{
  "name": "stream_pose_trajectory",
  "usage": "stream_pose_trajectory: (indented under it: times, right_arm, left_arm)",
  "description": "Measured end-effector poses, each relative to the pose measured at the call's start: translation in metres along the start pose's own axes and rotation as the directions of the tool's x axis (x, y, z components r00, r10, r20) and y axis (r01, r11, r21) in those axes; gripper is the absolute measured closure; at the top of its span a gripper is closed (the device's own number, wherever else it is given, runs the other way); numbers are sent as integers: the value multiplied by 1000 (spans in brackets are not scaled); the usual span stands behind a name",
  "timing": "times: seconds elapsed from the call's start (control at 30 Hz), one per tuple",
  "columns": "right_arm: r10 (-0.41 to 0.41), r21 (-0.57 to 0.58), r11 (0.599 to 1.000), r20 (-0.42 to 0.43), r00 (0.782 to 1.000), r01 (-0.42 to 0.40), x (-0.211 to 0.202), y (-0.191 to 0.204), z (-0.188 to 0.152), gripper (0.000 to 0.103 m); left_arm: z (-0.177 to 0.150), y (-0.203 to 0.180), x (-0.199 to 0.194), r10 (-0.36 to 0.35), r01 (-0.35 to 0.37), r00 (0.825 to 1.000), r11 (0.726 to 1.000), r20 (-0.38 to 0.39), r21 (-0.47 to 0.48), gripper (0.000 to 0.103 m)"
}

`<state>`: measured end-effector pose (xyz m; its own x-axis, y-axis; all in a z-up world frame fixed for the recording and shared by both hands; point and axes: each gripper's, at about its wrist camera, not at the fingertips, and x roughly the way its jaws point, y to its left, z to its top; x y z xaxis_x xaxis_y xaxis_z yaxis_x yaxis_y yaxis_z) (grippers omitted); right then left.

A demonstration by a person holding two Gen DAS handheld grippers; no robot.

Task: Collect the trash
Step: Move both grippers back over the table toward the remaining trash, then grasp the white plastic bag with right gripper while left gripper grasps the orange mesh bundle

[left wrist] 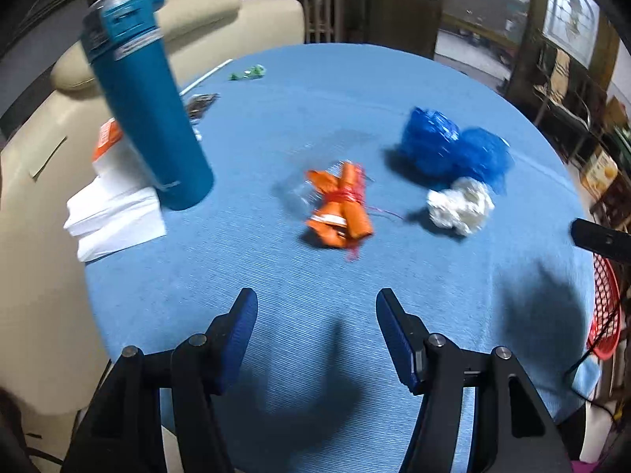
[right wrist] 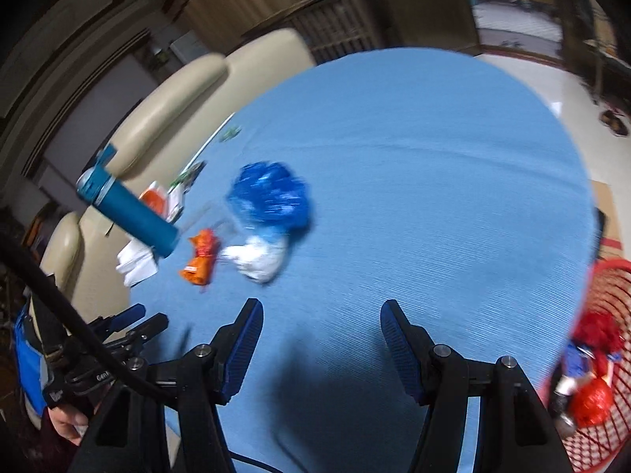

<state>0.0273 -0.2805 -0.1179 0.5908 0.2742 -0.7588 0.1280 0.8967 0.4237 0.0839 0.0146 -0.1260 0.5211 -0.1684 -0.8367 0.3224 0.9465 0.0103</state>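
left wrist view: left gripper (left wrist: 316,307) hung spread and empty over the blue table (left wrist: 276,283), orange wrapper (left wrist: 340,209) lying just ahead, so straddling its tied middle seemed best; right gripper (right wrist: 321,319) likewise gaped empty.

The table (left wrist: 315,126) is covered in matt, finely ribbed blue cloth, on which are seen a crinkled glossy blue plastic bag (left wrist: 453,148), crumpled white paper (left wrist: 461,207), an orange shiny wrapper (left wrist: 339,209) and a smooth teal bottle (left wrist: 154,118).

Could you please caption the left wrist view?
Open left gripper faces orange wrapper, blue bag and white wad.
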Motion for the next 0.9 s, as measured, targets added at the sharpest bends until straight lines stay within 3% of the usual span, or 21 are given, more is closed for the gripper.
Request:
stream_pose_trajectory:
  times: [0.2,0.4,0.5,0.53,0.63,0.9]
  right_arm:
    - [43,-11,999,-68,997,-44,50,35,23,37]
    - [48,105,994,-148,988,-33,101,39,37,38]
    - [32,158,987,-167,985,-5,117,36,39,57]
    - [17,153,988,-156,988,8,117,38,41,64]
    - [15,144,990,-159,987,8,118,39,40,71]
    - [-1,39,999,-131,991,6,97,44,17,72]
  left_arm:
    - [6,11,0,-3,3,1000,1000,11,-14,40]
    - [13,22,0,-21,22,1000,999,10,-44,40]
    - [21,25,4,-52,53,998,997,18,-55,40]
    - [24,25,6,-66,67,998,996,20,-56,40]
    - [33,22,13,-124,125,992,990,19,-70,40]
    - [52,16,52,-253,248,967,956,-14,-158,40]
